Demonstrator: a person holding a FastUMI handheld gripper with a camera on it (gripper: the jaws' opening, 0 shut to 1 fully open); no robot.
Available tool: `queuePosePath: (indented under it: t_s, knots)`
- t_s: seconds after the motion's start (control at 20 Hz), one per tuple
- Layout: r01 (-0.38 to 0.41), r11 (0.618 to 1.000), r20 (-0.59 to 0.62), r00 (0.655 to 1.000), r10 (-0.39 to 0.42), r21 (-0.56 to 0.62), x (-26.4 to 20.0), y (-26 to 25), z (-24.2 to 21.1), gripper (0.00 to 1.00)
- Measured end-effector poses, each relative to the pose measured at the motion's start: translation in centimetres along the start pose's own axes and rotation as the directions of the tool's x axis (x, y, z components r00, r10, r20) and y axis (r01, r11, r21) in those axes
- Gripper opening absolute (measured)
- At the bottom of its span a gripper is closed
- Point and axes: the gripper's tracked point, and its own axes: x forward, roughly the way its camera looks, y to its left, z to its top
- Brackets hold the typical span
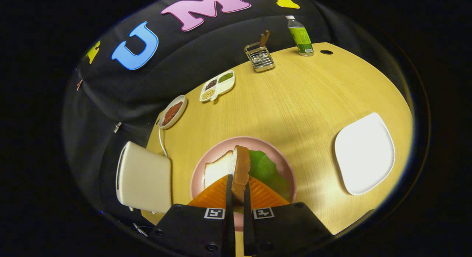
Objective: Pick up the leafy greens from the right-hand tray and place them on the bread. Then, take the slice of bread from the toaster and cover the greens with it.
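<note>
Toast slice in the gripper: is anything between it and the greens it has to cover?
Nothing visible. The gripper is shut on the brown-crusted bread slice, held on edge right above the round pink plate, where the green leaf lies beside a white bread slice.

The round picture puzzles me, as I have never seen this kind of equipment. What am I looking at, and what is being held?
A person holds a two-finger tool, and a camera riding on it looks forward along its fingers, which bends the scene into a round shape. The two fingers are pressed on a slice of bread, held on edge above a pink plate. On that plate lie another slice of bread and a green leaf. All this sits on a wooden table. Left of the plate stands a toaster; to the right is a white tray. Farther off are a dish of red food, a divided dish of beans, a metal rack and a bottle.
</note>
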Motion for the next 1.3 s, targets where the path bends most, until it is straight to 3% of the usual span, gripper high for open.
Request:
queuePosePath:
  t_s: [0.2, 0.25, 0.3, 0.35, 0.4, 0.45, 0.7, 0.8, 0.85, 1.3]
  knots:
    - [0.042, 0.992, 0.014, 0.999, -0.041, -0.121, 0.8, -1.1, -0.1, 0.13]
    - [0.07, 0.986, 0.028, 0.997, -0.066, -0.154, 0.7, -1.6, 0.0, 0.17]
    - [0.088, 0.979, 0.037, 0.996, -0.083, -0.182, 0.7, -2.0, 0.0, 0.24]
    - [0.1, 0.975, 0.043, 0.995, -0.094, -0.197, 0.7, -2.1, -0.1, 0.37]
    - [0.127, 0.969, 0.054, 0.991, -0.119, -0.211, 0.7, -2.7, 0.1, 0.4]
    - [0.141, 0.964, 0.061, 0.99, -0.13, -0.224, 0.8, -3.1, 0.1, 0.52]
    - [0.156, 0.939, 0.086, 0.987, -0.136, -0.308, 0.0, -2.9, 1.1, 0.71]
    - [0.189, 0.927, 0.105, 0.981, -0.164, -0.323, -0.4, -3.8, 1.9, 0.85]
    - [0.193, 0.926, 0.11, 0.98, -0.166, -0.325, -1.0, -3.9, 1.9, 1.0]
    - [0.154, 0.93, 0.256, 0.964, -0.068, -0.334, -6.7, -2.7, 6.0, 0.99]
